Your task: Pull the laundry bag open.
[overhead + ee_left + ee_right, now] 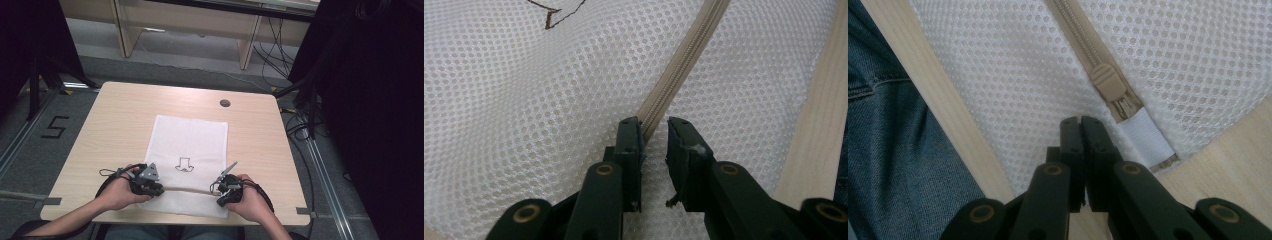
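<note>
Left gripper view, gripper [655,131] parted over zipper [684,65] (mesh bag [524,100])

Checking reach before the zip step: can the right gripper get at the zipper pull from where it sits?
Probably yes: the right gripper, jaws shut, rests on the mesh bag just beside the zipper pull, which lies uncovered.

The mesh bag [189,160] lies on the table [110,125], low in the frame's middle. Its zipper [186,190] runs across near the bottom edge. The left gripper [150,187] sits at the zipper's left end, the right gripper [225,192] at its right end.
</note>
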`<state>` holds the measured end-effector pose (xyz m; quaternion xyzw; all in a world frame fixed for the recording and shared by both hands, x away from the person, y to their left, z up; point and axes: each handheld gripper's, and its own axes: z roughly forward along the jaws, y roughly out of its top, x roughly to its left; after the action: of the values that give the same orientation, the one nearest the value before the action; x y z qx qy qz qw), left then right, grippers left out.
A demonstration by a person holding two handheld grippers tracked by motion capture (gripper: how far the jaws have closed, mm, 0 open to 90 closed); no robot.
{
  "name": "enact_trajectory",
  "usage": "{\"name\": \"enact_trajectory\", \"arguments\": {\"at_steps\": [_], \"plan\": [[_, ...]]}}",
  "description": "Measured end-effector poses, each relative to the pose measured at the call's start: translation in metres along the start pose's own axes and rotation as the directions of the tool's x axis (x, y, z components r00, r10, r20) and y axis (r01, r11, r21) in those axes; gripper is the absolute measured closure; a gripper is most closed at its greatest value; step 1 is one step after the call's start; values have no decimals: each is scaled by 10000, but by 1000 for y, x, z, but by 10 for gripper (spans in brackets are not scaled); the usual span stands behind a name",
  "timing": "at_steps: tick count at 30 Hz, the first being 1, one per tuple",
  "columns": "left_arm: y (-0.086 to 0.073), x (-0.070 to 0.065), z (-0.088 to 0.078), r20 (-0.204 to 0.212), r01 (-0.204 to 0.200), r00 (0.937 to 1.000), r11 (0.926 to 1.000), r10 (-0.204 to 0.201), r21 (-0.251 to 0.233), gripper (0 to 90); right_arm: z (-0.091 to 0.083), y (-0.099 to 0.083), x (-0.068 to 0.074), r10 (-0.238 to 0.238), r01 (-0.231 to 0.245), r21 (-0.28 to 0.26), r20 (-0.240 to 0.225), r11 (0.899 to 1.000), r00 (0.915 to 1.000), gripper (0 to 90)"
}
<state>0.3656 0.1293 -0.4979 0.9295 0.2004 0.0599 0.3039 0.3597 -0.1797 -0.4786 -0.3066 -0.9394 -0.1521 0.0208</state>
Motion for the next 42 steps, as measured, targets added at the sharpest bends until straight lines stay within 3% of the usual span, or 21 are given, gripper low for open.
{"name": "enact_trajectory", "arguments": {"at_steps": [2,4,5,7,8,11,13,14,18,20,21,23,24,25,26,27,31,32,34,37,42], "plan": [[1,1,0,15,-172,9999,9999,172,-23,741,0,0,-1,8,-8,-20,-28,10000,10000,872],[0,1,0,178,-61,9998,9999,64,-151,709,-1,-1,-1,90,-90,-46,-94,9999,9999,839],[1,-1,1,263,188,9995,9986,-175,-488,688,-2,-1,-2,83,-84,-99,-38,9999,10000,822],[2,-1,-2,277,96,9996,9964,-72,-848,646,-9,-4,-5,272,-247,-689,355,9973,9990,809],[3,-2,-3,311,341,9990,9931,-308,-1126,625,-15,-5,-7,653,-597,-1087,493,9923,9966,792],[5,1,-7,212,418,9990,9832,-386,-1775,563,-31,-13,-21,1378,-1130,-2454,861,9628,9867,757],[6,3,-8,175,479,9988,9782,-453,-2021,523,-33,-18,-30,1691,-1380,-2768,917,9510,9813,755],[7,4,-8,140,387,9992,9746,-365,-2205,501,-32,-21,-34,1797,-1498,-2810,836,9479,9802,751],[6,6,-7,111,880,9961,9668,-879,-2399,424,-28,-25,-38,2304,-2068,-2664,603,9414,9712,726],[6,9,-8,7,826,9964,9654,-850,-2473,390,-27,-24,-40,2019,-1724,-2845,774,9430,9763,700],[6,9,-7,98,1049,9943,9596,-1061,-2612,391,-28,-23,-37,2203,-1928,-2791,706,9407,9729,691],[5,10,-7,45,904,9957,9562,-929,-2782,406,-28,-22,-37,2034,-1734,-2960,735,9393,9763,694],[4,10,-7,57,883,9959,9567,-902,-2773,407,-28,-22,-37,1952,-1654,-3000,721,9395,9781,705],[3,9,-8,-90,854,9958,9600,-911,-2665,406,-29,-21,-35,2205,-1938,-2883,630,9377,9734,716],[3,9,-7,-152,783,9962,9593,-856,-2714,406,-29,-21,-37,1973,-1662,-3104,715,9360,9777,725],[2,8,-7,-152,752,9964,9563,-829,-2826,409,-30,-21,-37,1941,-1632,-3044,740,9385,9782,733],[1,10,-11,-326,502,9976,9613,-613,-2709,422,-31,-19,-35,2105,-1802,-2790,828,9432,9741,769],[0,9,-11,-303,551,9974,9591,-661,-2777,423,-31,-19,-38,1813,-1474,-2796,993,9487,9784,779],[-1,9,-11,-254,643,9969,9561,-747,-2860,423,-32,-17,-35,2227,-1951,-2526,854,9477,9711,810],[-1,11,-14,-360,793,9950,9542,-935,-2883,419,-32,-18,-37,1898,-1564,-2681,1031,9506,9764,853],[2,11,-12,-181,848,9953,9473,-950,-3090,426,-31,-17,-37,2276,-1991,-2466,927,9484,9693,900]]}}
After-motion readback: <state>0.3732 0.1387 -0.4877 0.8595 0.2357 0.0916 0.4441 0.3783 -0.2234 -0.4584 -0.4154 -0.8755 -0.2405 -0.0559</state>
